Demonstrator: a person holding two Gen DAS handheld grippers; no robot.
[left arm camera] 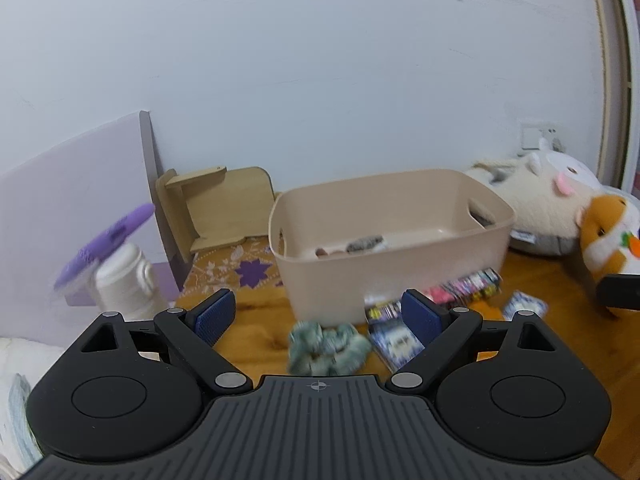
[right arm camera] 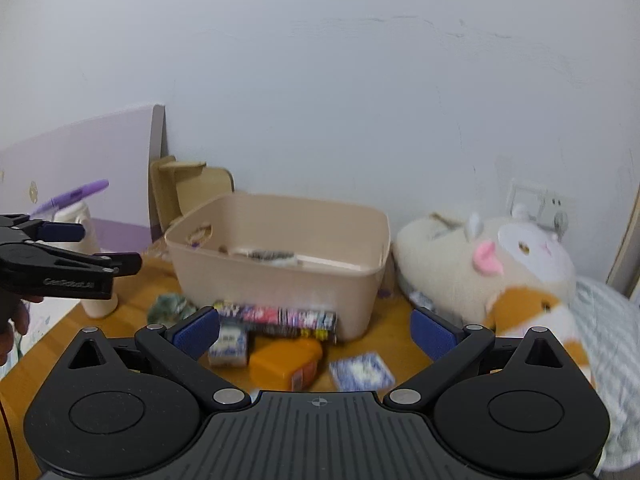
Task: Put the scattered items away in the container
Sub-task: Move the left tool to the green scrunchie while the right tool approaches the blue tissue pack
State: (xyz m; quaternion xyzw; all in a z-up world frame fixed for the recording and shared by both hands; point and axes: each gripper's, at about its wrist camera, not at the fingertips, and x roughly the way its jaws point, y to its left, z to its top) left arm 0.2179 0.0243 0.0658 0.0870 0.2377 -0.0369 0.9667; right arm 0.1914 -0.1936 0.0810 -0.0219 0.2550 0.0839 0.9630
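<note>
Hovering low over the wooden table (left arm camera: 256, 340), the left gripper (left arm camera: 318, 314) has its blue pads spread wide with nothing between them. Just below the middle of the left wrist frame, a greenish scrunchie (left arm camera: 326, 346) lies on the wood, between the two pads and a little nearer the right one. Touching that right pad's side of the view is a dark card pack (left arm camera: 394, 338); a striped long box (left arm camera: 466, 282) lies behind it against the front wall of the beige container (left arm camera: 320, 276), which fills the centre and already holds a few blurred items.

From the right wrist, the right gripper (right arm camera: 316, 334) is likewise spread wide and empty. Between its pads, in the lower centre, sit an orange box (right arm camera: 286, 362), a blue card pack (right arm camera: 362, 372) and a pale small pack (right arm camera: 228, 344), with the striped box (right arm camera: 276, 316) behind them along the container (right arm camera: 280, 284). The left gripper (right arm camera: 100, 246) enters at mid left. A plush toy (right arm camera: 500, 268) lies right of the container.
</note>
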